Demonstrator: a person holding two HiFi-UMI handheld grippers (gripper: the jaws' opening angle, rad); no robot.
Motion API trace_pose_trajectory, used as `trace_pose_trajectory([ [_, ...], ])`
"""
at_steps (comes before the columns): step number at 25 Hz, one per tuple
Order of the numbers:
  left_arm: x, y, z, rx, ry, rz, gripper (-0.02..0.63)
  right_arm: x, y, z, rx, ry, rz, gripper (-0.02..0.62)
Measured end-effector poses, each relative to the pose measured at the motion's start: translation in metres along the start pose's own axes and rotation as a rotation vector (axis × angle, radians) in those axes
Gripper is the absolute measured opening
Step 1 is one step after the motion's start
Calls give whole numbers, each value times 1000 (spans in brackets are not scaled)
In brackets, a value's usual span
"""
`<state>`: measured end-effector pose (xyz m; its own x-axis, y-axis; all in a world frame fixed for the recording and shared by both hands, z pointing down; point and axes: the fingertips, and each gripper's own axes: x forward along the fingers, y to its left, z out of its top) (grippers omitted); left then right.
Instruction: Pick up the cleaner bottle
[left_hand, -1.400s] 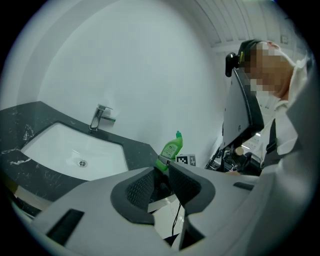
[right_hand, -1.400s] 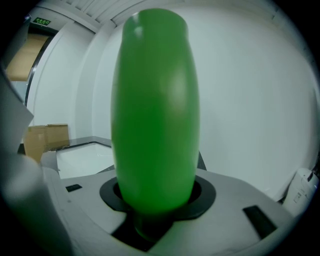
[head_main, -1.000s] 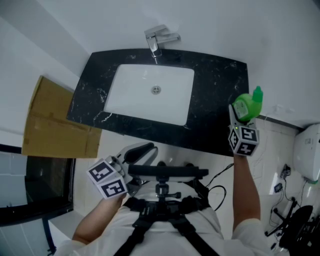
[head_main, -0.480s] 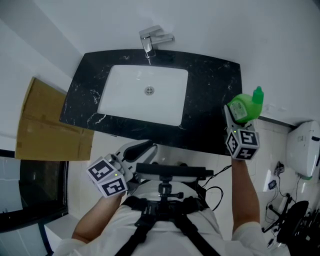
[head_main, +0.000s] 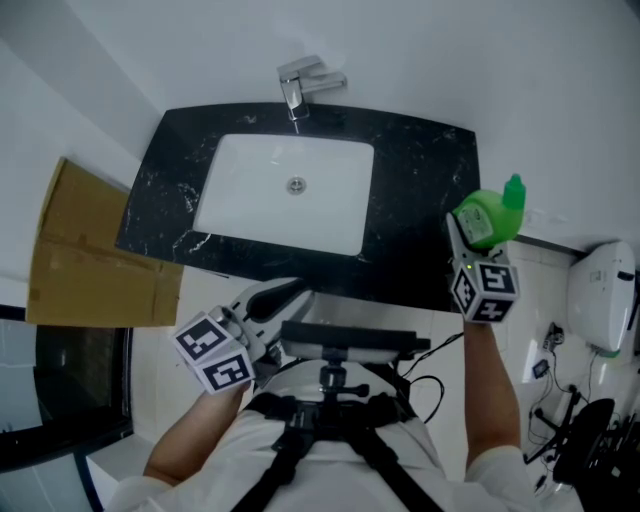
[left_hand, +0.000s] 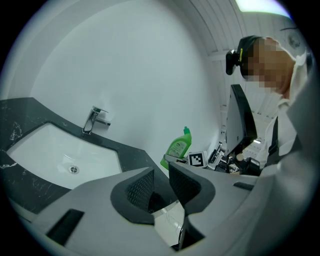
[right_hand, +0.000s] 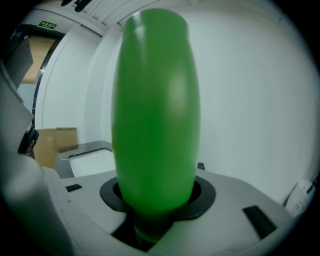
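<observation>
My right gripper (head_main: 470, 238) is shut on the green cleaner bottle (head_main: 488, 214) and holds it upright in the air past the right end of the black counter (head_main: 420, 170). In the right gripper view the bottle (right_hand: 156, 115) fills the middle, clamped between the jaws. The left gripper view shows the same bottle (left_hand: 177, 148) far off beside the right gripper's marker cube. My left gripper (head_main: 290, 298) hangs low in front of the counter, close to my body. Its jaws (left_hand: 159, 186) stand apart with nothing between them.
A white sink basin (head_main: 290, 195) with a chrome faucet (head_main: 300, 80) is set in the counter. A cardboard box (head_main: 90, 250) leans at the left. A white fixture (head_main: 600, 295) hangs at the right wall, with cables on the floor below it.
The right gripper with the bottle has risen slightly, and the counter has shifted a little leftward in view. The left gripper has stayed in place.
</observation>
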<state>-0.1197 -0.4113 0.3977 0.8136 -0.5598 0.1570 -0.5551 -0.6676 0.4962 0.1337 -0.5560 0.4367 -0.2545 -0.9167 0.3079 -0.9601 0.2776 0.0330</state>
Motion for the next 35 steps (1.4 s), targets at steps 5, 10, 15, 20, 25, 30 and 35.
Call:
trace_pose_trajectory([
  [5, -1, 1, 3, 2, -11, -7, 92, -4, 0, 3, -5, 7, -8, 176],
  [10, -4, 2, 6, 3, -23, -22, 92, -10, 3, 10, -15, 6, -18, 176],
  [15, -5, 1, 6, 4, -29, -39, 92, -17, 6, 15, -25, 1, -23, 176],
  [20, -3, 3, 7, 2, -31, -58, 92, -29, 7, 22, -32, -4, -35, 176],
  [25, -2, 3, 8, -1, -30, -78, 92, -43, 6, 26, -39, -7, -54, 176],
  [30, 0, 5, 9, 0, -27, -100, 92, -55, 7, 27, -37, -2, -72, 176],
  [35, 2, 4, 10, 9, -26, -118, 92, -67, 9, 26, -29, 4, -91, 176],
])
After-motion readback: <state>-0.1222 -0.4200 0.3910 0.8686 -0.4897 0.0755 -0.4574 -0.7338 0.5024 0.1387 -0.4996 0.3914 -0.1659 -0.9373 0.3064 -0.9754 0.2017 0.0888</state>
